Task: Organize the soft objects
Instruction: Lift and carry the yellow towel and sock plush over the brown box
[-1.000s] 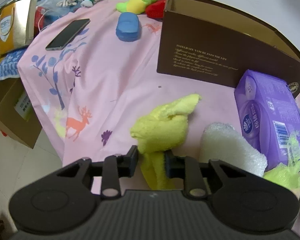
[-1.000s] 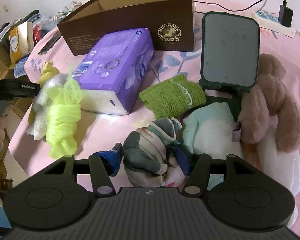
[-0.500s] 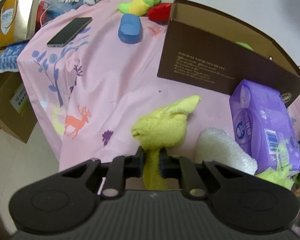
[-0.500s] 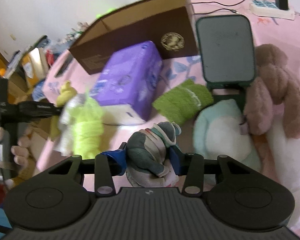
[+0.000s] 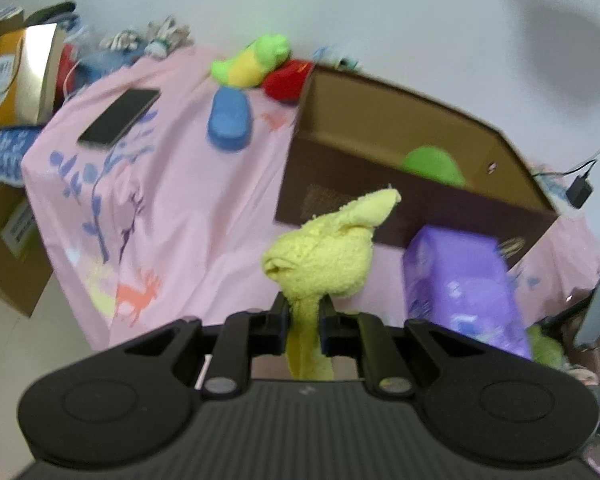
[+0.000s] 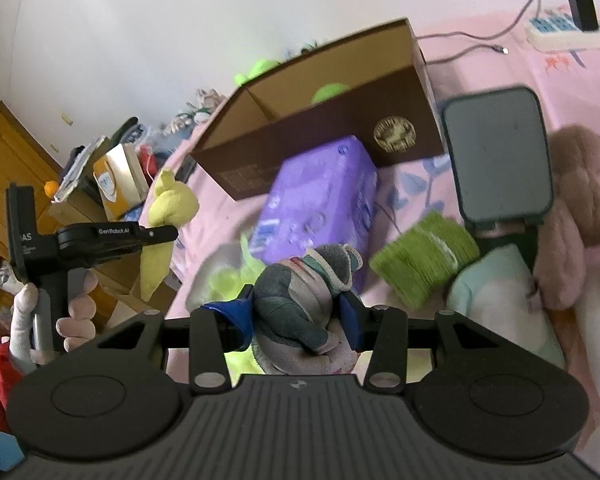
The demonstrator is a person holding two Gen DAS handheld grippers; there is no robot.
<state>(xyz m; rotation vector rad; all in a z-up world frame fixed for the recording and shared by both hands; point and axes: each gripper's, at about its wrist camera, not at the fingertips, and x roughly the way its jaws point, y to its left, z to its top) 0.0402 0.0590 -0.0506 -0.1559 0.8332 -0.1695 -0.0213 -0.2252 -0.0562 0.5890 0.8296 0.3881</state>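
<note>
My left gripper [image 5: 305, 316] is shut on the lower part of a yellow fluffy cloth [image 5: 324, 256], which hangs above the pink tablecloth [image 5: 172, 200]. From the right wrist view the same yellow cloth [image 6: 172, 204] dangles from the left gripper [image 6: 168, 236], held by a person's hand [image 6: 76, 312]. My right gripper [image 6: 296, 308] is shut on a grey, green and pink sock bundle [image 6: 300, 296], with its blue pads pressing both sides. Behind stands an open brown box [image 5: 380, 152], also seen as the brown box [image 6: 320, 140], with a green soft thing [image 5: 432, 164] inside.
A purple tissue pack [image 6: 320, 200] lies in front of the box. A green rolled towel [image 6: 424, 256], a dark stand [image 6: 496, 152] and a pink plush bear [image 6: 580, 208] sit to the right. A phone [image 5: 120, 116] and a blue object [image 5: 230, 120] lie far left.
The left jaws closed on the yellow cloth and lifted it off the table. The right jaws closed on the sock bundle and rose with it, tilting.
</note>
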